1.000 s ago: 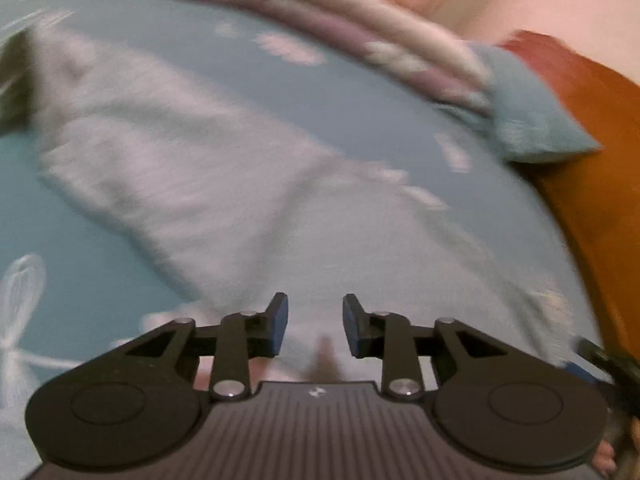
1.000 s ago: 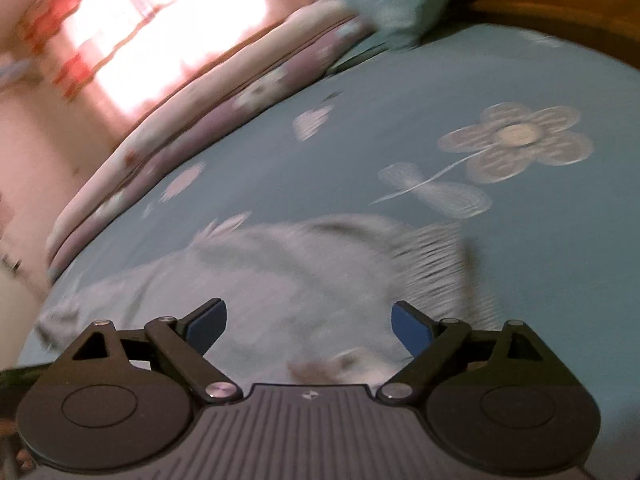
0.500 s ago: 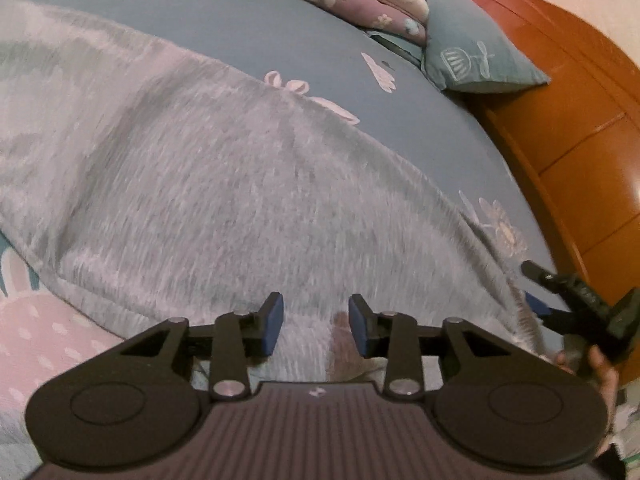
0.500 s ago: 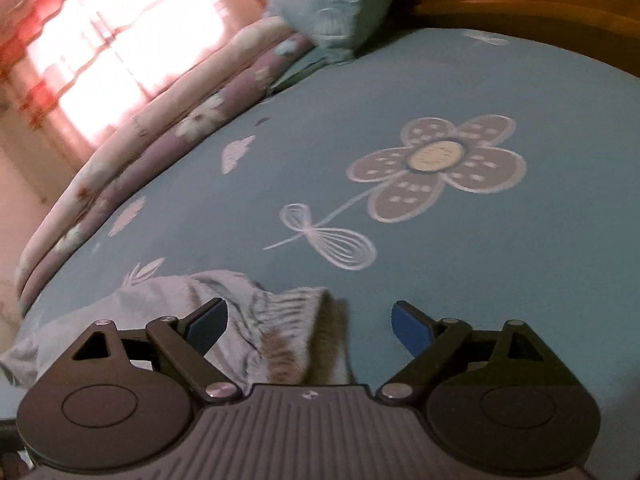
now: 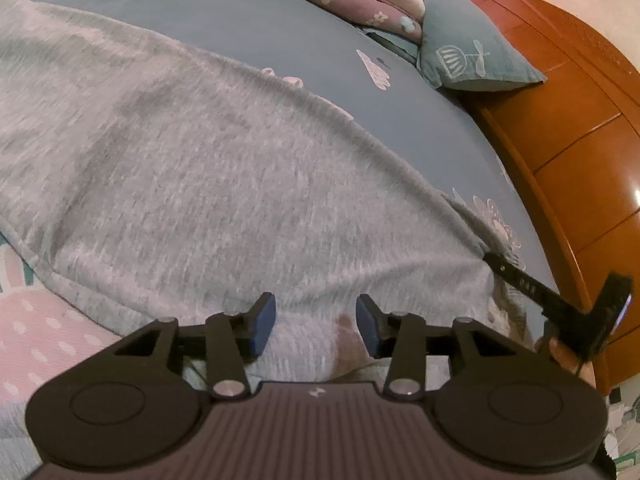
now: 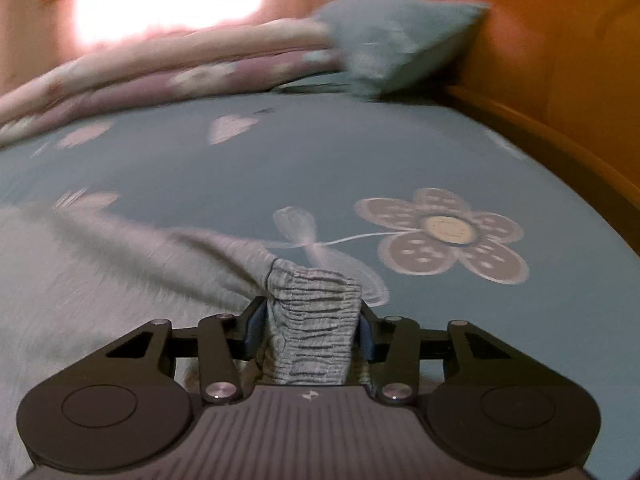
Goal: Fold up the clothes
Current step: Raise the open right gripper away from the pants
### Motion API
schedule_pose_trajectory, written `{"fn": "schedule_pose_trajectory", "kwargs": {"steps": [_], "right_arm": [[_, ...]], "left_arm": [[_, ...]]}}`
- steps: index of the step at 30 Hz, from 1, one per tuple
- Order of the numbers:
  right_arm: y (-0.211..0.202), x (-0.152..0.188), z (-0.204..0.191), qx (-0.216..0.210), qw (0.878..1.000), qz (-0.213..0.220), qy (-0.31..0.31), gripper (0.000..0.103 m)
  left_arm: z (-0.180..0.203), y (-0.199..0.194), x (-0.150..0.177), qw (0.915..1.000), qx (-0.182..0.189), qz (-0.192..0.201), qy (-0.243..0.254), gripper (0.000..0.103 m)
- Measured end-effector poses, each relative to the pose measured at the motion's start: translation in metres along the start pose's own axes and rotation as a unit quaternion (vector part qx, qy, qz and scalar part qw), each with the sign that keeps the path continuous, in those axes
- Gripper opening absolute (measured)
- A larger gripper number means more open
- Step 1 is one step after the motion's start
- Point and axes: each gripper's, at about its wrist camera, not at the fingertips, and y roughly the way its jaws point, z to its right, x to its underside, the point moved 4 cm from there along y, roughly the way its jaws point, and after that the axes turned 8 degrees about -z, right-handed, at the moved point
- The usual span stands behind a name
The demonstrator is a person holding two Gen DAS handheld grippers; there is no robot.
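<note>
The grey garment (image 5: 224,168) lay spread on the bed (image 6: 360,152). The right claw (image 6: 310,332) pinched its ribbed waistband (image 6: 314,320); the left claw (image 5: 316,320) stood spread over the near edge. Probably a fold was being prepared; the left claw needed to grip next

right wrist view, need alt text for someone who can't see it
The right gripper is shut on the ribbed waistband of a grey garment that trails off to the left over a blue floral bedsheet. Behind lie a rolled quilt, a blue pillow and a wooden headboard.
</note>
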Motion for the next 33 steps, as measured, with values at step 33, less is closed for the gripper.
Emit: {"fn": "schedule_pose_trajectory", "kwargs": {"steps": [33], "right_arm": [[-0.032, -0.019, -0.029, -0.274, 0.955, -0.02, 0.112, 0.076]], "left_arm": [[0.057, -0.052, 0.025, 0.995, 0.058, 0.024, 0.078, 0.053]]}}
